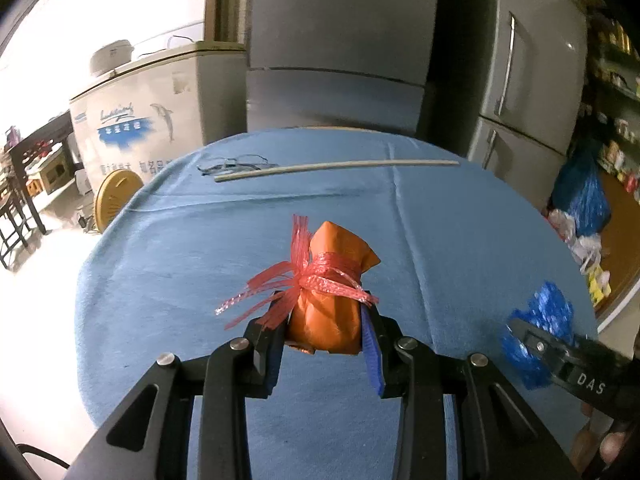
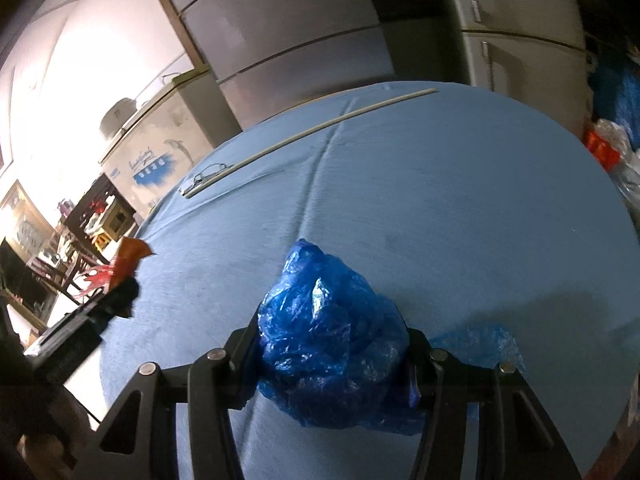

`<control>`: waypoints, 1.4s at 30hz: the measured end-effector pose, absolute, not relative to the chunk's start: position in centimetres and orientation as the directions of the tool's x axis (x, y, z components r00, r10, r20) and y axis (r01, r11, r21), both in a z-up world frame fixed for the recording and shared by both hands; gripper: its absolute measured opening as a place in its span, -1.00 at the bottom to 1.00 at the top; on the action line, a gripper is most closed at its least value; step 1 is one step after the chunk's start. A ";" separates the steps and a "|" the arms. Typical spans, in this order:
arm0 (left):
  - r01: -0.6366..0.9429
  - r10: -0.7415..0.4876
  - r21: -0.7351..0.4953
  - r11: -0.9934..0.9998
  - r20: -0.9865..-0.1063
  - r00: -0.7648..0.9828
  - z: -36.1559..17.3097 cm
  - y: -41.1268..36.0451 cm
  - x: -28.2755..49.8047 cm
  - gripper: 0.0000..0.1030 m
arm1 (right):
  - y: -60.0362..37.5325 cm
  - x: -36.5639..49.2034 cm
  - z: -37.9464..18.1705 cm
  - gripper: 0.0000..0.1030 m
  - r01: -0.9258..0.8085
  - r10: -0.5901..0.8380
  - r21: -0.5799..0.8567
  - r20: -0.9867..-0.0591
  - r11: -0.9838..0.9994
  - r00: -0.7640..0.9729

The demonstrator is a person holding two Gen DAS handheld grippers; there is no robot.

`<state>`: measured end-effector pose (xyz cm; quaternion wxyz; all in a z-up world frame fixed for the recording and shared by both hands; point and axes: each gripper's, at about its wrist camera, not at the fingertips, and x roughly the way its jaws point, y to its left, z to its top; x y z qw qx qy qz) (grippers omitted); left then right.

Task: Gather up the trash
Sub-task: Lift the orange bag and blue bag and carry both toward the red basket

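I have the left gripper (image 1: 325, 340) pinched on the orange bundle (image 1: 332, 312), smooth wrapping bound in frayed red netting, lifted off the blue tablecloth (image 1: 460, 240) for collecting, while my right gripper (image 2: 332, 356) squeezes the crinkly blue plastic bag (image 2: 328, 320), a soft wad above the cloth.

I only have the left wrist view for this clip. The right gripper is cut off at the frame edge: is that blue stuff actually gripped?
Observer: Yes. The right gripper is shut on the crumpled blue plastic bag.
Operator: Is all of it gathered?
Observer: No, a thin flap of it trails beside the right finger.
Operator: Anything red beyond the table's right side?
Observer: Yes, a red packet in the pile there.
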<state>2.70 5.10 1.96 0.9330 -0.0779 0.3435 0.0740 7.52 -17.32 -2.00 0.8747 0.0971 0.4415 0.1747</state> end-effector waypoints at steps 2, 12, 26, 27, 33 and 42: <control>-0.207 0.113 -0.081 0.975 -0.622 0.775 2.5 5.2 2.1 -0.30 | -18.0 6.9 -1.9 0.11 -0.210 0.393 0.333 -0.734 0.919 0.554; -0.153 0.089 -0.065 0.986 -0.575 0.813 4.5 3.1 0.5 -0.30 | -18.9 4.9 -1.4 0.11 -0.208 0.399 0.344 -0.720 0.916 0.568; -0.050 0.035 -0.011 0.999 -0.565 0.825 4.7 -1.5 -0.5 -0.30 | -21.4 1.7 0.6 0.11 -0.199 0.391 0.344 -0.686 0.918 0.613; -0.041 0.030 -0.007 0.999 -0.565 0.824 4.6 -1.8 -0.6 -0.30 | -21.5 1.6 0.7 0.11 -0.198 0.390 0.344 -0.685 0.918 0.615; -0.010 0.005 -0.005 1.000 -0.577 0.817 4.3 -3.1 -0.7 -0.30 | -22.4 0.8 0.8 0.12 -0.178 0.377 0.345 -0.687 0.921 0.621; 0.029 -0.019 0.009 1.000 -0.585 0.811 4.1 -4.8 -0.8 -0.30 | -24.2 0.1 0.8 0.12 -0.143 0.358 0.351 -0.687 0.925 0.633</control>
